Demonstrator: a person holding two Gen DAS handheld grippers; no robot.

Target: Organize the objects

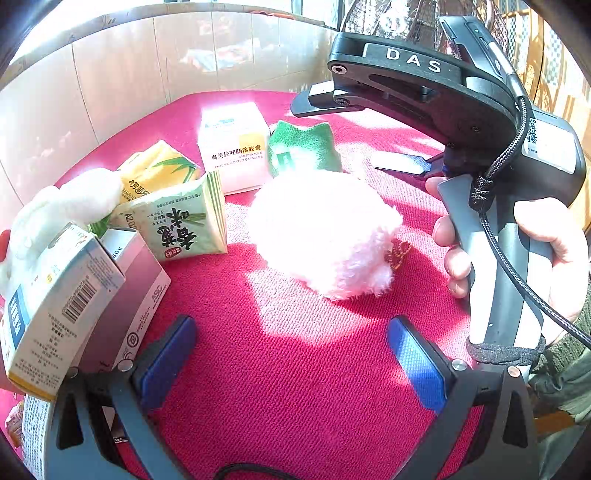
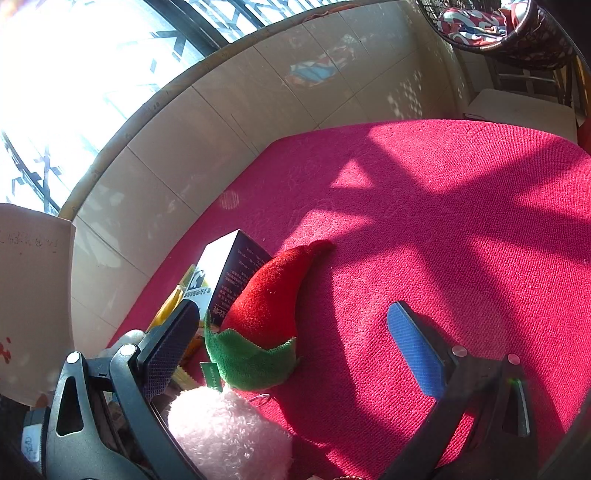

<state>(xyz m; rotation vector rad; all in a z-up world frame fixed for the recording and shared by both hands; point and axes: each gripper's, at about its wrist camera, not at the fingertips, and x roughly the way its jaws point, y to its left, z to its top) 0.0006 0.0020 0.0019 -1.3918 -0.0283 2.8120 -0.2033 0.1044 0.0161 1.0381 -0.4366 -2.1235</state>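
Note:
A fluffy pink plush [image 1: 325, 232] lies on the red carpet [image 1: 295, 369], just beyond my open, empty left gripper [image 1: 291, 354]. Behind it are a green-and-red plush chili [image 1: 303, 151], a white medicine box [image 1: 236, 147], a green snack pack [image 1: 181, 221] and a yellow tissue pack [image 1: 155, 170]. Boxes [image 1: 74, 302] and a white plush [image 1: 62, 210] are stacked at left. My right gripper [image 2: 295, 354] is open and empty; the chili [image 2: 266, 317] and pink plush [image 2: 229, 435] lie by its left finger [image 2: 170, 347]. The right gripper body [image 1: 461, 110] shows in the left wrist view.
A tiled wall [image 2: 221, 129] borders the carpet [image 2: 443, 240] at the back and left. A dark box [image 2: 232, 273] stands behind the chili. A wicker chair [image 2: 509, 33] is at the far right. A white stool [image 2: 524, 110] stands past the carpet's far edge.

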